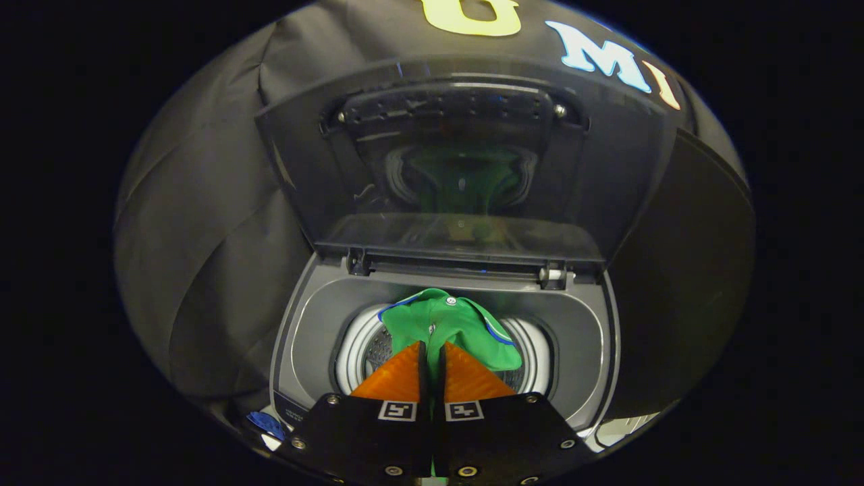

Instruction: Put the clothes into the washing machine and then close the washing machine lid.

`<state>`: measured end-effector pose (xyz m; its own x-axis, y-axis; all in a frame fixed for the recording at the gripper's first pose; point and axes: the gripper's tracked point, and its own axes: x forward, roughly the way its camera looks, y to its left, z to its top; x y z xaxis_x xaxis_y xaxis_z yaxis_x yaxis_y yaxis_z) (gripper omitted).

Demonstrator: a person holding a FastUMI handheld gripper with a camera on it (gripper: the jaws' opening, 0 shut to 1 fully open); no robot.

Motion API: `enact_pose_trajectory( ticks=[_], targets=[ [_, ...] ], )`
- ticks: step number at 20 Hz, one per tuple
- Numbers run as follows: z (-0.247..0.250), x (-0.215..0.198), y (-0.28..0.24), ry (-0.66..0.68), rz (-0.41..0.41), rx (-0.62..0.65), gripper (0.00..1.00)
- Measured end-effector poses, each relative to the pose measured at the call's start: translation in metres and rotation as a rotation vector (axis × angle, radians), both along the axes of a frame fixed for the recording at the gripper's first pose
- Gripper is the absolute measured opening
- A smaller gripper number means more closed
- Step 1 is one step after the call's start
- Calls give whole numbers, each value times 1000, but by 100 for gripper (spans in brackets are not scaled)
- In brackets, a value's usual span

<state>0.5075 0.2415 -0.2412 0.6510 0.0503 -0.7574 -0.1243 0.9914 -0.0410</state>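
Note:
A green garment (449, 320) with blue trim and small buttons hangs from my gripper (432, 345), whose two fingers are pressed together on its fabric. It hovers over the round drum opening (361, 351) of a grey top-loading washing machine (310, 324). The garment's lower part is hidden behind the fingers. The machine's dark see-through lid (459, 162) stands raised upright behind the opening, hinged along the back edge, and mirrors the green cloth faintly.
Black cloth wall (202, 223) hangs behind and to both sides of the machine. A small blue object (265, 424) lies by the machine's front left corner. The lid hinges (553, 273) sit just beyond the drum.

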Motion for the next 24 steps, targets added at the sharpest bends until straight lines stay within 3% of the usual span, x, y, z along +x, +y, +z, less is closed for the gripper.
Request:
enact_pose_trajectory(
  ticks=[8, 14, 16, 18, 21, 24],
  targets=[
    [-32, 5, 5, 67, 82, -28, 1],
    [-40, 5, -1, 99, 77, -36, 2],
    [-53, -6, -7, 174, 54, -53, 8],
    [-54, -7, 13, 188, 73, 49, 31],
    [-46, -4, 17, 145, 85, 74, 77],
    [-35, -4, 14, 129, 77, 38, 89]
  ],
)
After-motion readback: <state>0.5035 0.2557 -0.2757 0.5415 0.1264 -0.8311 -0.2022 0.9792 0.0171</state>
